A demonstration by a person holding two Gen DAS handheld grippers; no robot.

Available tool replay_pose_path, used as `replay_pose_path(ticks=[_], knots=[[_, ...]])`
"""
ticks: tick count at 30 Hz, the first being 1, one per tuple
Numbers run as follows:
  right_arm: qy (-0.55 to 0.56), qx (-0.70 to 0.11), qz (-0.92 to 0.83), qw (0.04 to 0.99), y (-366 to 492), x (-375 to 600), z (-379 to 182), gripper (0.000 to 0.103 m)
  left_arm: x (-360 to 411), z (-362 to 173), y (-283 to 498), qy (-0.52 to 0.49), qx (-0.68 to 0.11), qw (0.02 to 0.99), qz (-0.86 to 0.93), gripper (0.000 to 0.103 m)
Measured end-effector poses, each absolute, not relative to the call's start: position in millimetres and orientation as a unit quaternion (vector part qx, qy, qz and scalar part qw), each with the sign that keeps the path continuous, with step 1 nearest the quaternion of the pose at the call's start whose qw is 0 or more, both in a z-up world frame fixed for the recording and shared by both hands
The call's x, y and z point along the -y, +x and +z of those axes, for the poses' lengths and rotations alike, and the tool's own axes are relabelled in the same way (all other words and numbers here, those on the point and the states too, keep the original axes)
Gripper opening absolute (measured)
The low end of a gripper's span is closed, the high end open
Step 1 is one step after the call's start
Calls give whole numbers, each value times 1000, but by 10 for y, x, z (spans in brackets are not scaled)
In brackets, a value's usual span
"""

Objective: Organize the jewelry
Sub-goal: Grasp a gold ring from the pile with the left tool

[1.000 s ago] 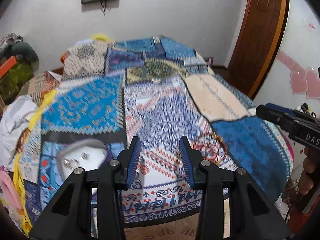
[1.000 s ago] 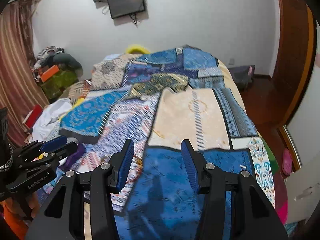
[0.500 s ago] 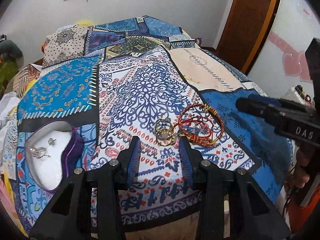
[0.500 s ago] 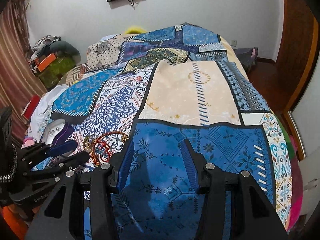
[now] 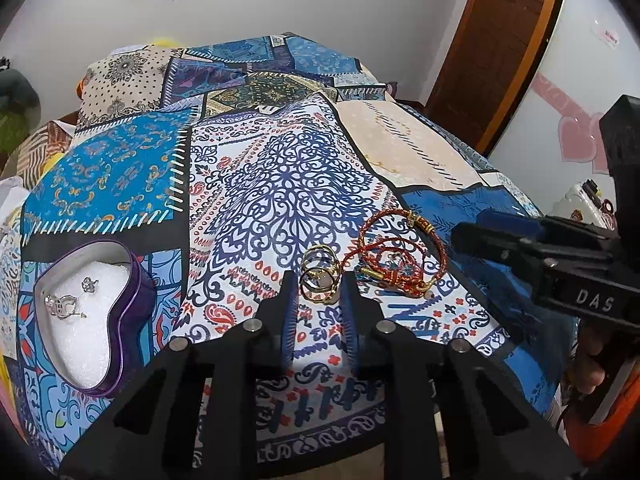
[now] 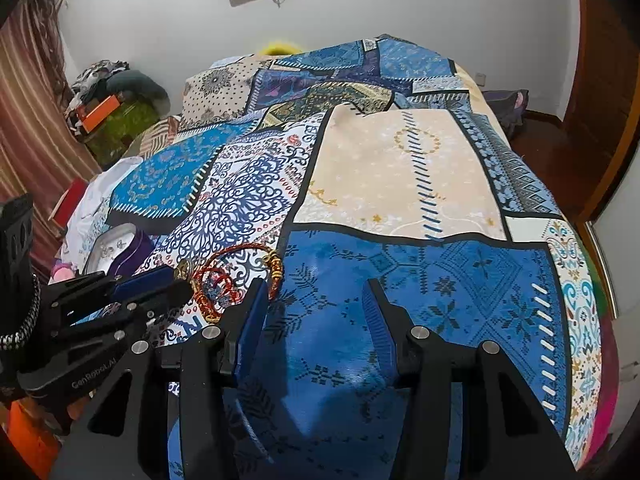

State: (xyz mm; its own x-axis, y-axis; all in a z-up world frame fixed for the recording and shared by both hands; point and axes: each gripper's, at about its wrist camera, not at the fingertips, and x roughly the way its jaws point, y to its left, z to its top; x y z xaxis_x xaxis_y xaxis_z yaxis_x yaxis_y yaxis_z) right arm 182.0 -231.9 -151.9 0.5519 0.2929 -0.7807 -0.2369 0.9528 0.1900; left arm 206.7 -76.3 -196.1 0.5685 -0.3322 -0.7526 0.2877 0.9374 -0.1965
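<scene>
A cluster of thin gold-coloured metal bangles (image 5: 320,278) lies on the patchwork-print bed cover (image 5: 280,184), low in the centre of the left wrist view, the rings overlapping one another and leaning at a slant. Just to their right, touching or nearly so, sits a tangle of red braided cord bracelets with gold clasps (image 5: 400,252); the largest loop arcs up and over the smaller ones, and small beads show inside the tangle. At the lower left of the same frame stands an open heart-shaped purple tin lined with white foam (image 5: 132,312), and on the foam rest a few small silver pieces of jewellery (image 5: 66,304), their exact kind too small to tell. In the right wrist view the tin appears at the left edge and the red bracelets (image 6: 236,276) lie left of centre.

The left gripper (image 5: 318,306) points forward and down at the bed, its two black fingers (image 5: 288,312) apart with the gold bangles directly ahead of the tips, partly framed between them; whether the tips touch the rings cannot be told. The right gripper (image 6: 318,312) is held level over the blue patch of the cover, fingers spread wide with nothing between them, and its left finger stands just beside the red bracelets. From the left wrist view it reaches in from the right edge (image 5: 532,248), near the bracelets.
</scene>
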Motion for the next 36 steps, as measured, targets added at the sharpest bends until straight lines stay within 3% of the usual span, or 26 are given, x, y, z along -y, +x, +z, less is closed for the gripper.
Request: replay_pose_path(ticks=[9,15,17,36], knots=[[-1,-451,155,879,1911,2121,-1557,44,756,-1965,2056,-29,-427,886,-177,19],[-26,-454,156,877,1965,2065,-1661,26,757,-1964,2056,-29,-427,886,-177,19],[-32,-451,160,878,1949,2039,-1650,7,758,-1967,2056,-29,-428,886,-176,19],[-14,-402,165,900,1757,1974,-1147,6,613,-1610,1790,-42,-395,902,-171,19]])
